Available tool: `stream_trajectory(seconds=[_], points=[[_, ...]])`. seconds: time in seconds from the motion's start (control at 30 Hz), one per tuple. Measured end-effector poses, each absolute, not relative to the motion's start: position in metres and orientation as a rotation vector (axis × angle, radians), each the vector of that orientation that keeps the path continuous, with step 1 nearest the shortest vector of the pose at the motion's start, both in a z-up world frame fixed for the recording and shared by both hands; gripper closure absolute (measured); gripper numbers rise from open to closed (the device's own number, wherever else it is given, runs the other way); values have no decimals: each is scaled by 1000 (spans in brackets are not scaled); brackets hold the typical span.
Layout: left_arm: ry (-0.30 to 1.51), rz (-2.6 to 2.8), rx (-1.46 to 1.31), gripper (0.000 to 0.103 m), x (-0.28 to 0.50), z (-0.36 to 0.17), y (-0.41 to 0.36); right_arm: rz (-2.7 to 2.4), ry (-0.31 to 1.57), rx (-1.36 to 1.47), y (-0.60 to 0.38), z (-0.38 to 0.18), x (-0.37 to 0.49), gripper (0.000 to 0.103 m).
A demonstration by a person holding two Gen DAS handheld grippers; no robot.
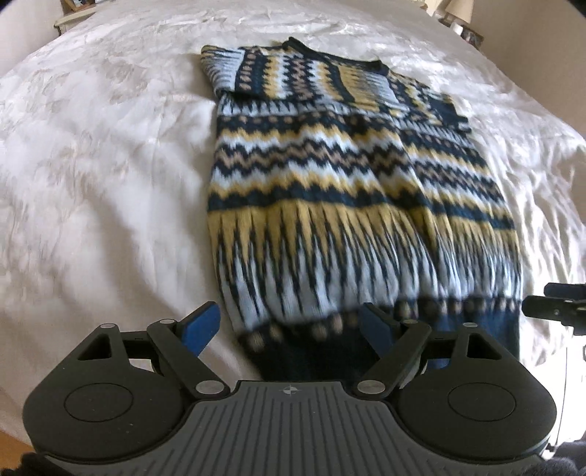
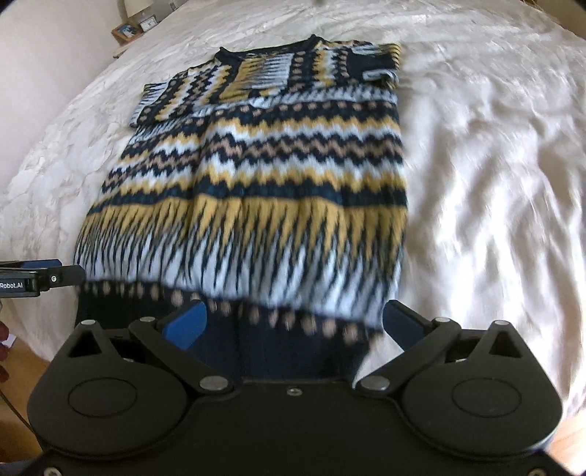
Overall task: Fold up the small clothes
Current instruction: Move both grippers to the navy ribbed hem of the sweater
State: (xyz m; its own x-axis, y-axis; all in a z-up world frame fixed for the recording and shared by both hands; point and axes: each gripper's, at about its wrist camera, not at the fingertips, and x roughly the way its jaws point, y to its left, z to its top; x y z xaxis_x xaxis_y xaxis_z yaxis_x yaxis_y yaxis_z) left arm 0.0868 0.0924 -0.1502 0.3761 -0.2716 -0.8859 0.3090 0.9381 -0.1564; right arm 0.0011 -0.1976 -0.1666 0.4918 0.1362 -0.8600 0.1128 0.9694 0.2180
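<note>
A knitted sweater (image 1: pixel 329 175) with navy, yellow, light blue and tan zigzag bands lies flat on the white bedspread (image 1: pixel 91 164), sleeves folded in across its chest, neck at the far end. My left gripper (image 1: pixel 289 322) is open, its blue pads either side of the hem's left corner. My right gripper (image 2: pixel 293 322) is open, its pads either side of the navy hem on the right side of the sweater (image 2: pixel 263 175). The right gripper shows at the right edge of the left view (image 1: pixel 560 307); the left gripper shows at the left edge of the right view (image 2: pixel 36 278).
The white bedspread (image 2: pixel 494 183) spreads wide on both sides of the sweater. A bedside shelf with a small clock and framed picture (image 2: pixel 135 27) stands at the far left. Wooden floor (image 2: pixel 22 366) shows at the bed's near edge.
</note>
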Motion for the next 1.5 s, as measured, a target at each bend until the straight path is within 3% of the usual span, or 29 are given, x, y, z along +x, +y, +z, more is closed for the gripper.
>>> stream_trajectory(seconds=[0.4, 0.93, 1.17, 1.5], points=[[1114, -360, 41, 21, 47, -159, 91, 24, 1029, 321, -195, -179, -36, 1], [1179, -387, 11, 20, 91, -201, 83, -9, 1089, 379, -209, -213, 0, 1], [1205, -409, -20, 1, 99, -216, 78, 5, 1147, 401, -212, -230, 17, 1], [1156, -381, 42, 1, 91, -219, 69, 47, 1186, 389, -209, -243, 23, 0]])
